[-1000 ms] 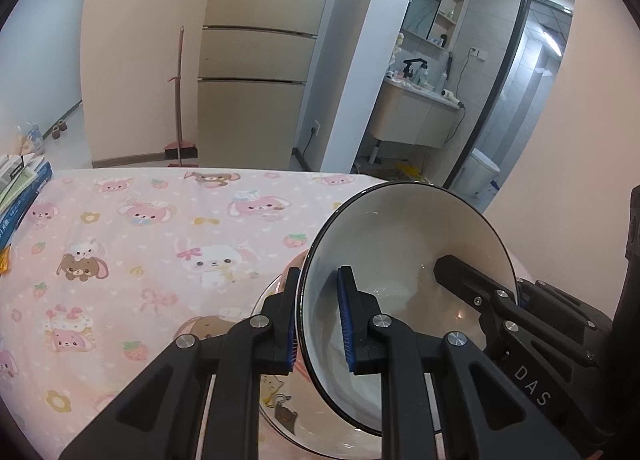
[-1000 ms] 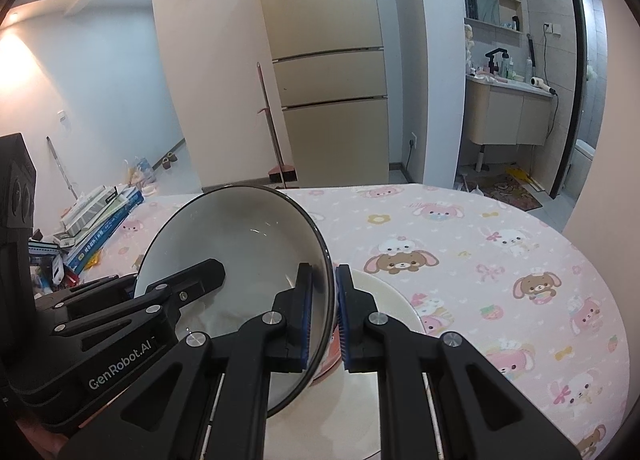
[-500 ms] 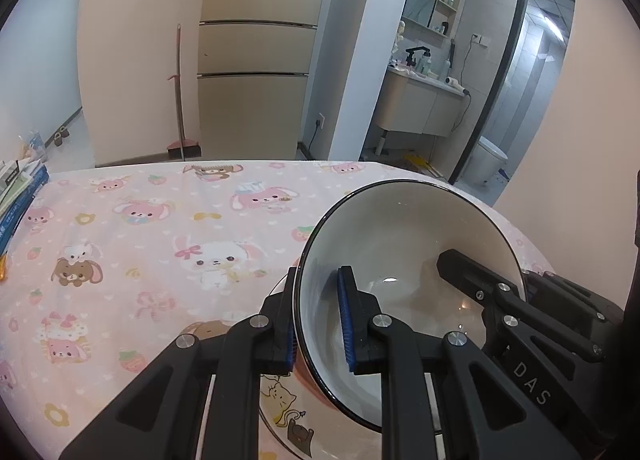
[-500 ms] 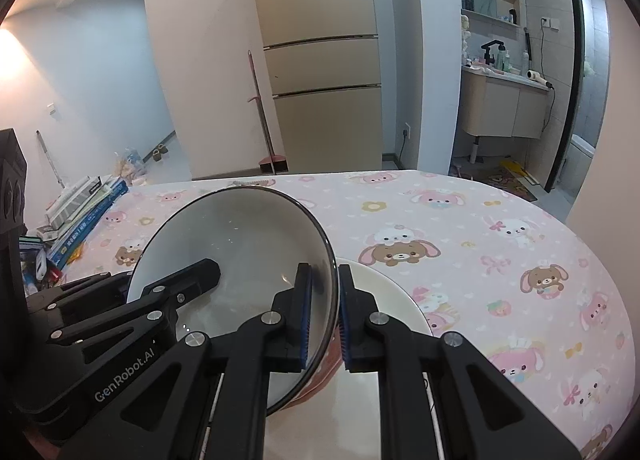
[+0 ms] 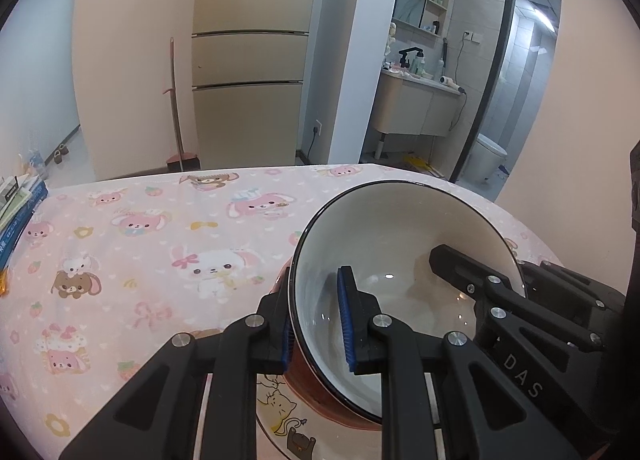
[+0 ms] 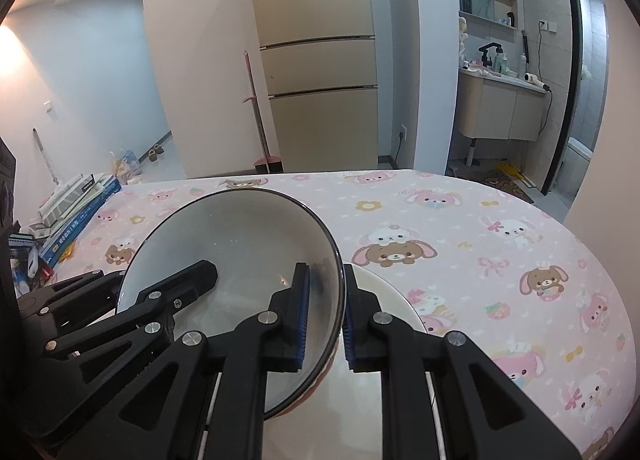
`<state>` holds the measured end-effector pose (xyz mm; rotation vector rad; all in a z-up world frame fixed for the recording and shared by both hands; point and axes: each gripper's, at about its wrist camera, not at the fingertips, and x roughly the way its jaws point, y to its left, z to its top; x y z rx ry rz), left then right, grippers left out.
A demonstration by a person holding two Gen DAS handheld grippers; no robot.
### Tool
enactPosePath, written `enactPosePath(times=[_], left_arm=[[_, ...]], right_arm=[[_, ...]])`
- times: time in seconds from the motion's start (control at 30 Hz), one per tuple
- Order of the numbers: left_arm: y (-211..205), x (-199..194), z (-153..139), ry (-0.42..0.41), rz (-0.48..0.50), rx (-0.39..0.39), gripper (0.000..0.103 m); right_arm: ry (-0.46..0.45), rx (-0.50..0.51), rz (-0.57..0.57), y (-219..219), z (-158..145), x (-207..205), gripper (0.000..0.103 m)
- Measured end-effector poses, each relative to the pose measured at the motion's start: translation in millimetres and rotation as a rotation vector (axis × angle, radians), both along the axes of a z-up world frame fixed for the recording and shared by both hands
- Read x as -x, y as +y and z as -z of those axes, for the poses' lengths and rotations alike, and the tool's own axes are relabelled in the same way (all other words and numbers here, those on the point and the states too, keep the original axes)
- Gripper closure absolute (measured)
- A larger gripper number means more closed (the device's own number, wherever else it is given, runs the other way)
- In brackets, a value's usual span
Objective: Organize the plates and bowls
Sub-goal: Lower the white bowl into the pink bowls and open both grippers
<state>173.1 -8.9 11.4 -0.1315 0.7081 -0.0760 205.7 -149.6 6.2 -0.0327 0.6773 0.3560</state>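
Both tongs, the left gripper (image 5: 316,324) and right gripper (image 6: 323,314), clench opposite rims of 1 black-rimmed bowl (image 5: 400,244), holding it tilted just above the cat-print plate (image 5: 288,416), probably to nest it level there.

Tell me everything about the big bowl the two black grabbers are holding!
The bowl is round and deep, glossy white inside with a thin dark rim and a reddish-brown outside, probably ceramic. It looks empty. It is tilted, not flat. The left gripper pinches one side of its rim and the right gripper pinches the opposite side, each with one blue-padded finger inside and one outside. It sits just over a white plate with cat drawings on the pink cartoon tablecloth; whether it touches the plate is unclear.
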Motion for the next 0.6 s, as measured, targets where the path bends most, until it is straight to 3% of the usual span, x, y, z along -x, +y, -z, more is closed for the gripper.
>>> enactPosePath(times=[0.13,0.43,0.6], left_arm=[[1.0,2.6,-2.1,0.008,-0.005,0.0,0.083],[-4.7,8.6,-5.9,0.003,-0.014,-0.095,0.084],[-22.0,11.7,-5.1,-0.039,-0.039,-0.28,0.083]], right_arm=[[0.002,0.001,-0.006,0.1,-0.5,0.7,0.089],[-0.002,0.014,-0.01,1.1,-2.2,2.8,0.092],[0.02,0.016,-0.012,1.6,0.2,2.8,0.094]])
